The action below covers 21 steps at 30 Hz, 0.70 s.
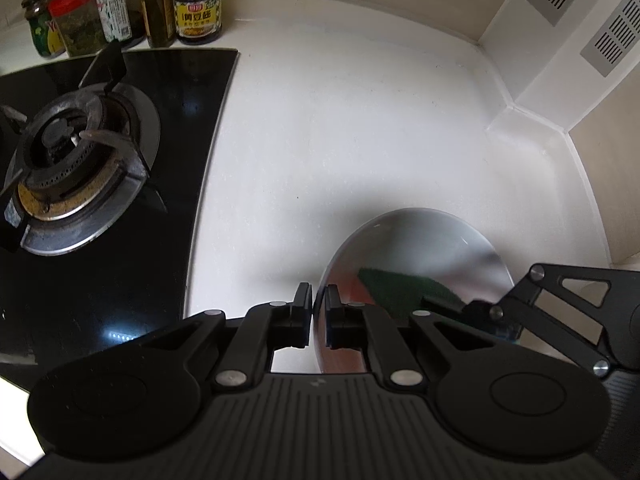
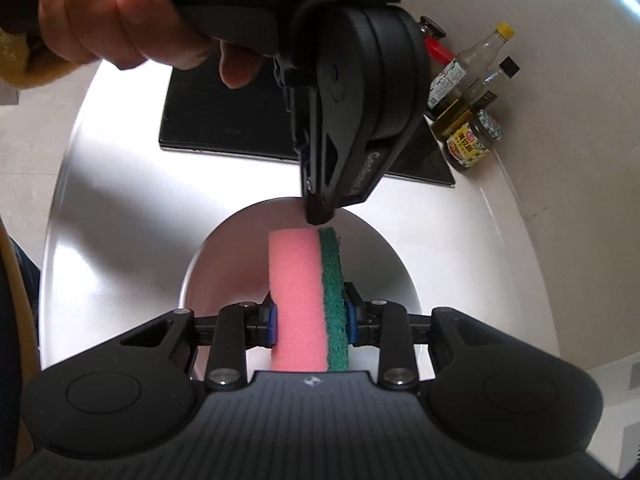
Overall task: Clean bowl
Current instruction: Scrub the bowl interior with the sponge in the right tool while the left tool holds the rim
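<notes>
A white bowl (image 1: 420, 240) sits on the white counter; it also shows in the right wrist view (image 2: 240, 256). My left gripper (image 1: 319, 316) is shut on the bowl's near rim, one finger inside and one outside; in the right wrist view its fingertips (image 2: 320, 212) pinch the far rim. My right gripper (image 2: 310, 322) is shut on a pink sponge (image 2: 296, 296) with a green scouring side (image 2: 334, 296), held inside the bowl. In the left wrist view the sponge's green side (image 1: 400, 286) shows in the bowl, with the right gripper's linkage at the right.
A black glass hob (image 1: 100, 200) with a gas burner (image 1: 68, 168) lies left of the bowl. Several jars and bottles (image 1: 160, 8) stand at the back. A wall with vent panels (image 1: 580, 20) rises on the right. A person's hand (image 2: 120, 32) holds the left gripper.
</notes>
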Available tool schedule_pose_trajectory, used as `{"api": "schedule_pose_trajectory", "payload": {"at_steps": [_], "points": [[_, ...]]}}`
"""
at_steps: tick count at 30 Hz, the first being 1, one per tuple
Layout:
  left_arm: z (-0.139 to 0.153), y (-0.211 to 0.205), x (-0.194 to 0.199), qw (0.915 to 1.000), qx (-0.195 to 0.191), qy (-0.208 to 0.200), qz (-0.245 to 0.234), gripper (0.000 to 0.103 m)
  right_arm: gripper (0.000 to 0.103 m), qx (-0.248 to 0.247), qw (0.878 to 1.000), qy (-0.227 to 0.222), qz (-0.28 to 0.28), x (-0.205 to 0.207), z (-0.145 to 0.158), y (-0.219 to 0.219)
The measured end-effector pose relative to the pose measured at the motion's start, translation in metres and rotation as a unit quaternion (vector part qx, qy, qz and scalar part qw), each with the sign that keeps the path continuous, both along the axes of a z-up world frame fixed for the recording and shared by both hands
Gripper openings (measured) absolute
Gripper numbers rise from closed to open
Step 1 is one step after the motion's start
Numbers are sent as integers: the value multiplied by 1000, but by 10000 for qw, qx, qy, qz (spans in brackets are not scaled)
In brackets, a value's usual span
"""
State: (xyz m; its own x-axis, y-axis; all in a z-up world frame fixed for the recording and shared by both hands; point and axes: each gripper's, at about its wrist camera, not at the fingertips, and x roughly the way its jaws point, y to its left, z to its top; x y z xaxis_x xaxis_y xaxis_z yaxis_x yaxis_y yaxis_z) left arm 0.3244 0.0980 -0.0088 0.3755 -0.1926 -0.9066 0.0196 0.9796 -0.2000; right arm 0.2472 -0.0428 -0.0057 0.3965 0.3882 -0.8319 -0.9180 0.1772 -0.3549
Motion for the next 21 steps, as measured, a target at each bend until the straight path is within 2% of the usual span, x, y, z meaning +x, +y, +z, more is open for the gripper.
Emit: {"api": "schedule_pose_trajectory", "payload": {"at_steps": [13, 15, 19, 21], "points": [[0, -6, 2, 9997, 153, -160, -119, 11, 27, 696, 9899, 1224, 159, 10, 15, -16], [0, -7, 2, 9995, 193, -182, -140, 11, 27, 848, 9811, 1727, 185, 13, 19, -18], [0, -8, 2, 9995, 195, -198, -148, 12, 27, 1095, 9665, 2320, -105, 26, 24, -26], [0, -7, 2, 9995, 175, -208, -155, 13, 27, 1476, 9451, 2878, -468, 43, 29, -38]]}}
